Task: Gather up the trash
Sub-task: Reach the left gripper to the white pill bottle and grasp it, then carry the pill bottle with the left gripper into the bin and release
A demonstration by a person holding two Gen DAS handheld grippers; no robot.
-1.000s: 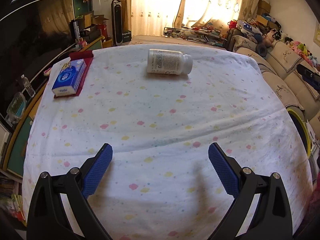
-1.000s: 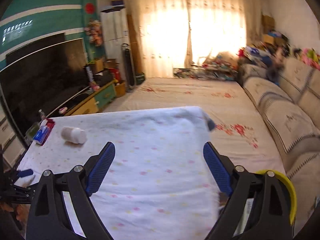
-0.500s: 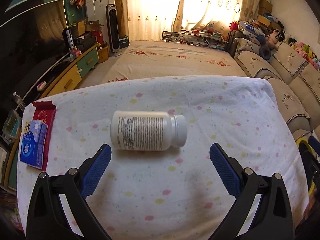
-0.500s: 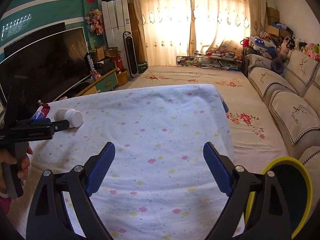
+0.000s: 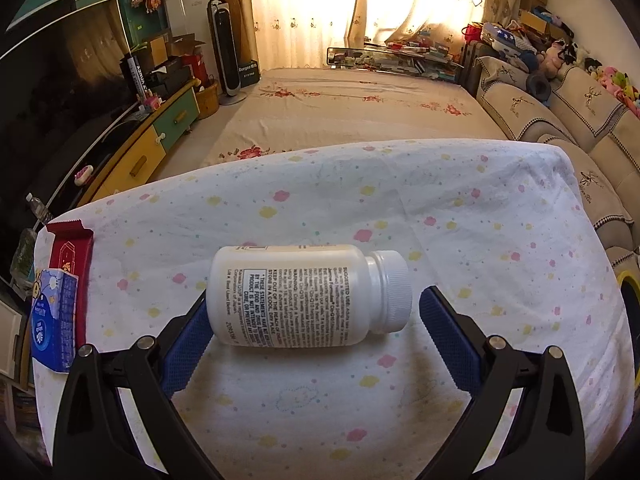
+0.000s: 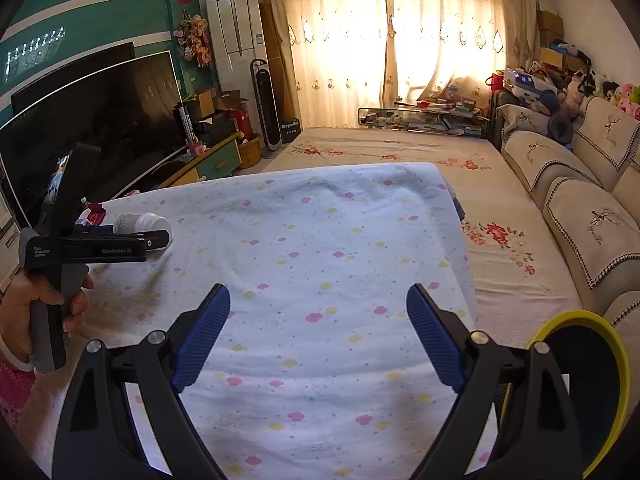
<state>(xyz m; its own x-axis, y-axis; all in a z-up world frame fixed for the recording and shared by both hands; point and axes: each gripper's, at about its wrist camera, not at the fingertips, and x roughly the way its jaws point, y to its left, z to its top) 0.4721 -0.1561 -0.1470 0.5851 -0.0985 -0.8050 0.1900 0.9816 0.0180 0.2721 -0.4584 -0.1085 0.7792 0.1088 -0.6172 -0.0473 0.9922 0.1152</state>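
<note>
Nothing collected yet: white plastic pill bottle [image 5: 308, 296] lying between left gripper [image 5: 310, 328] open jaws, ungripped; right gripper [image 6: 318, 336] jaws wide, empty.

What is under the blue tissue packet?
The blue tissue packet lies on a flat red wrapper, which sticks out beyond it. The part of the wrapper beneath the packet is hidden.

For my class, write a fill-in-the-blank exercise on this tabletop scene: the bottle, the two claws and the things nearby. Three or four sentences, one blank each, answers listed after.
1. The white bottle lies on its ____ on the spotted cloth.
2. The bottle sits between the open jaws of the ____ claw.
3. The right claw holds ____.
4. The blue tissue pack rests partly on a ____ packet.

Answers: side; left; nothing; red
</note>
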